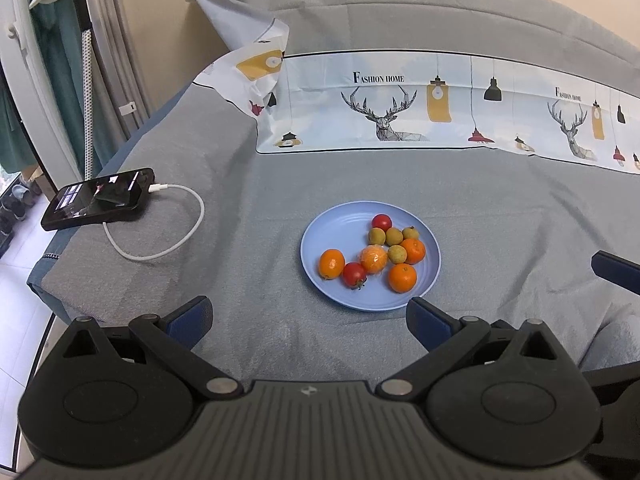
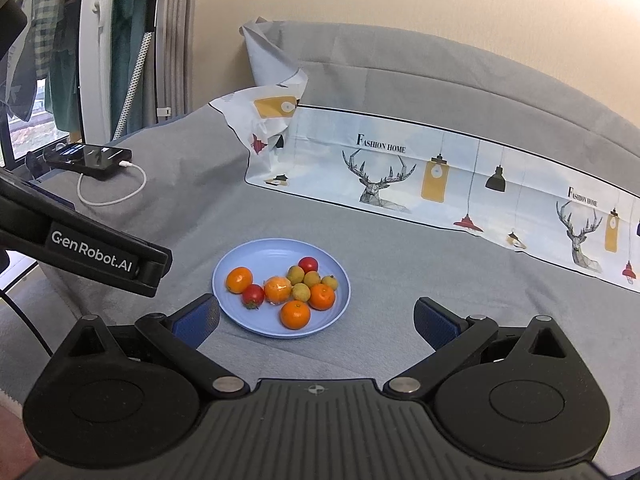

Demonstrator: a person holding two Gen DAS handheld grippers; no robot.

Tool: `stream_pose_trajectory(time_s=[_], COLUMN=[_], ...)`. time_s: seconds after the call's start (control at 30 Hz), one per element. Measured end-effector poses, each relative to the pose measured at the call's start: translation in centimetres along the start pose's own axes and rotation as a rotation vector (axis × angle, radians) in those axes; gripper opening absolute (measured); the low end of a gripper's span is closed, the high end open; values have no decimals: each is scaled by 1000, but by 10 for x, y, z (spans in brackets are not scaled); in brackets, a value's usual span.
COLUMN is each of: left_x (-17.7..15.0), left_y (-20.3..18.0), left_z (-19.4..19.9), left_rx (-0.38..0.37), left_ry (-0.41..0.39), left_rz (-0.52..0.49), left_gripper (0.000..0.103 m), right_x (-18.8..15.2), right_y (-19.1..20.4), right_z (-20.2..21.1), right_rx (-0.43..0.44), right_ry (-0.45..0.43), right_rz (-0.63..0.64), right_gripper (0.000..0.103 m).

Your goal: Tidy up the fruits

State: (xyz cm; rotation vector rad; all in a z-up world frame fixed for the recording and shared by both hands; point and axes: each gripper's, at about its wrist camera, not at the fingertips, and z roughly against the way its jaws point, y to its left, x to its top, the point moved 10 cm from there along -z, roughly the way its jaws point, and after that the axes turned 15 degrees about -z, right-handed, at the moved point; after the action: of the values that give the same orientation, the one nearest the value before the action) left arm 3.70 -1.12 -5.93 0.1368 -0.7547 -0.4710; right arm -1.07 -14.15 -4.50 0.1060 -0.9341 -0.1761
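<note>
A blue plate (image 1: 320,236) (image 2: 244,256) lies on a grey bedcover. On it are three oranges (image 1: 402,277) (image 2: 295,314), one wrapped orange piece (image 1: 374,259) (image 2: 278,289), two red tomatoes (image 1: 354,274) (image 2: 253,295) and several small green-yellow fruits (image 1: 393,236) (image 2: 301,292). My left gripper (image 1: 310,322) is open and empty, just short of the plate's near rim. My right gripper (image 2: 316,322) is open and empty, near the plate's near right rim. The left gripper's body (image 2: 100,256) shows at left in the right wrist view.
A black phone (image 1: 98,198) (image 2: 86,156) with a white charging cable (image 1: 176,236) lies at the bed's left edge. A printed cloth with deer and lamps (image 1: 400,108) (image 2: 400,168) lies behind the plate. A clothes rack (image 1: 86,80) stands at far left.
</note>
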Motion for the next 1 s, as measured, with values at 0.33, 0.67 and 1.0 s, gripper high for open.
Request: stream_pose_trajectory(time_s=[0.33,0.67,1.0], left_x=[-1,-3,-3], left_y=[2,0,0], left_z=[-4,-8,-9], left_rx=[1,-9,-7], left_ry=[9,24,30], left_rz=[0,0,1], left_gripper=[103,103,103], right_x=[-1,-3,-6], right_y=[1,0,-1], right_z=[-3,-6,-10], right_rx=[0,0,1], right_ry=[10,17,24], right_rz=[1,0,5], right_gripper=[102,102,102])
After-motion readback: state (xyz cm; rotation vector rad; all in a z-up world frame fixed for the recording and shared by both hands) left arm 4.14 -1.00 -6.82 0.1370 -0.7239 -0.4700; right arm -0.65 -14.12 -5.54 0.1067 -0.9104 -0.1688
